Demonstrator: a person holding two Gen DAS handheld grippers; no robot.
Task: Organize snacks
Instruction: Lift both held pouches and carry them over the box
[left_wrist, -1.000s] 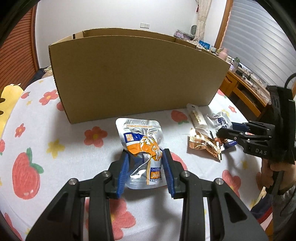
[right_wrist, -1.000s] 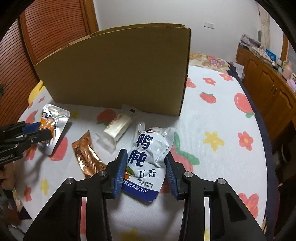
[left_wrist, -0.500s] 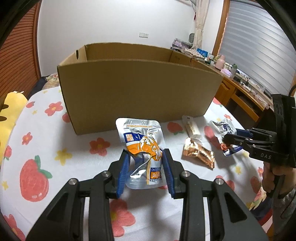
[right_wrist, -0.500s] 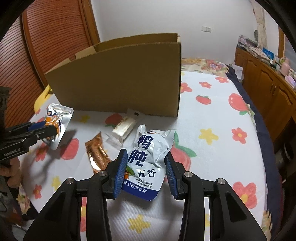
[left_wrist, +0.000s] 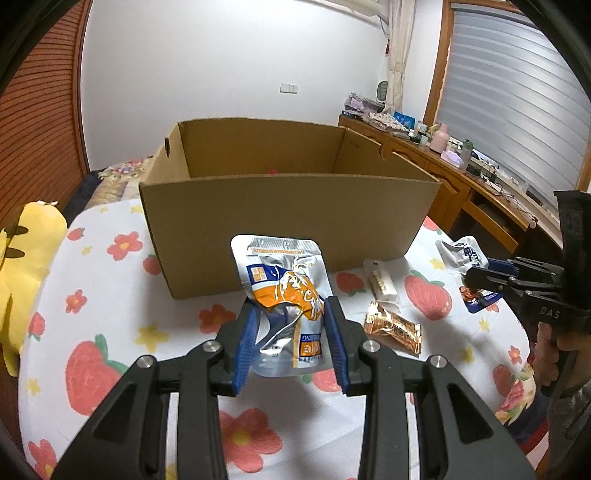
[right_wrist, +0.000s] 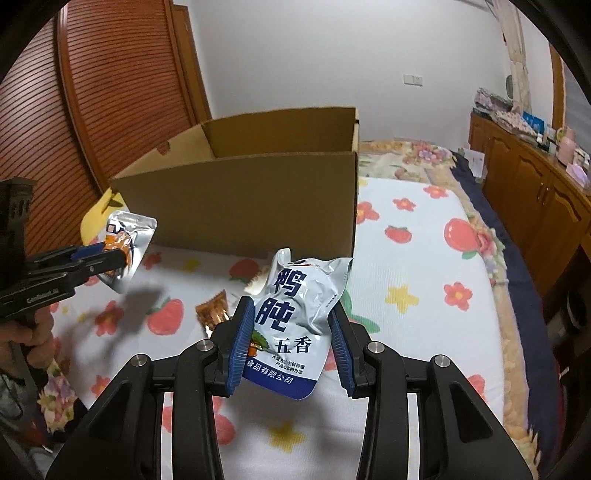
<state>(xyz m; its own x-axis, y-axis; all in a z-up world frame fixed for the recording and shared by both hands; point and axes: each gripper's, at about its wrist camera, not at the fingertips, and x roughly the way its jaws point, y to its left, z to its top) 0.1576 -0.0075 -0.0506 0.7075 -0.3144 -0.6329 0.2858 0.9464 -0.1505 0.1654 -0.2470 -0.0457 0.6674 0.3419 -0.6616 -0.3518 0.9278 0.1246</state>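
My left gripper (left_wrist: 290, 314) is shut on a silver and orange snack pouch (left_wrist: 284, 291), held in the air in front of the open cardboard box (left_wrist: 288, 229). My right gripper (right_wrist: 291, 314) is shut on a white and blue snack pouch (right_wrist: 295, 317), also lifted off the bed. Each gripper shows in the other's view: the right gripper (left_wrist: 480, 275) at the right edge, the left gripper (right_wrist: 110, 258) at the left edge. A copper foil snack (left_wrist: 393, 326) and a small white snack bar (left_wrist: 380, 282) lie on the bedspread between the two grippers.
The box (right_wrist: 236, 199) stands on a bed with a strawberry and flower bedspread (left_wrist: 92, 302). A yellow plush (left_wrist: 22, 266) lies at the left. A wooden desk with clutter (left_wrist: 461, 166) runs along the right wall, and a wooden slatted door (right_wrist: 122, 92) is behind the box.
Both grippers have risen with their pouches, which now hang above the bed. The box's open top and inside have come into view.
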